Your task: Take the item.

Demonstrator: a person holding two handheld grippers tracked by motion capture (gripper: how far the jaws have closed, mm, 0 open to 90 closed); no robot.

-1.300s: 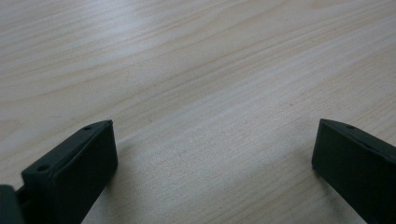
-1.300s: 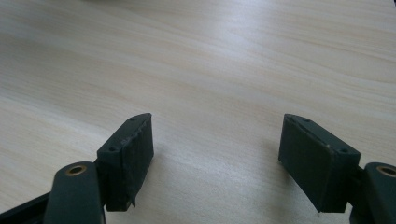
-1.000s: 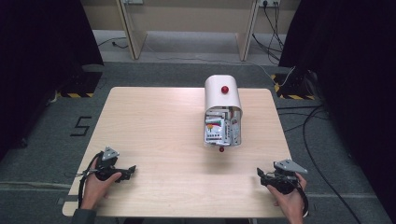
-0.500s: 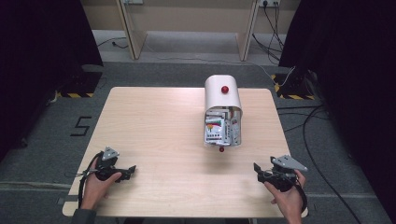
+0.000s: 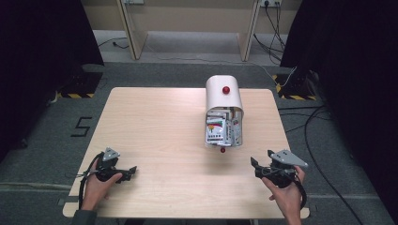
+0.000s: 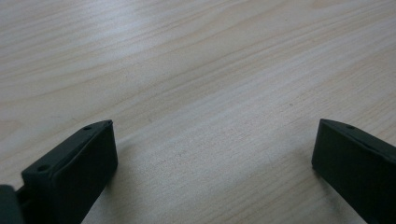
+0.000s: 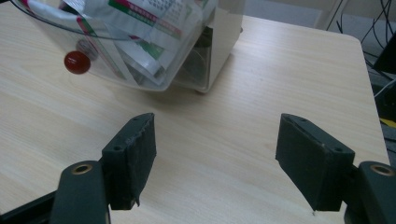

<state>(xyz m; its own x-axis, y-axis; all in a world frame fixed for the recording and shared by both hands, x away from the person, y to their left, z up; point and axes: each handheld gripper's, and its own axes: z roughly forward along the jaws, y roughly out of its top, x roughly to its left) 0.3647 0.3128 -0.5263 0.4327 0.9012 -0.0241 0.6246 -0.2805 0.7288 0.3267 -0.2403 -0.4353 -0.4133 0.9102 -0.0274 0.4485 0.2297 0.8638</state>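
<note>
We see two grippers, each with two blunt black block jaws. The left gripper (image 5: 126, 173), lower left of the high view, has its jaws spread wide over bare table, grasping nothing. The right gripper (image 5: 254, 165), lower right, is likewise spread and empty. One table (image 5: 155, 131), pale wood-grain, square. One bin (image 5: 224, 110) sits right of centre: a rounded cream hood with a clear plastic drawer pulled toward us, stuffed with glossy printed packets (image 7: 140, 28). Two red round knobs: one on the hood (image 5: 225, 89), one on the drawer front (image 7: 77, 62).
</note>
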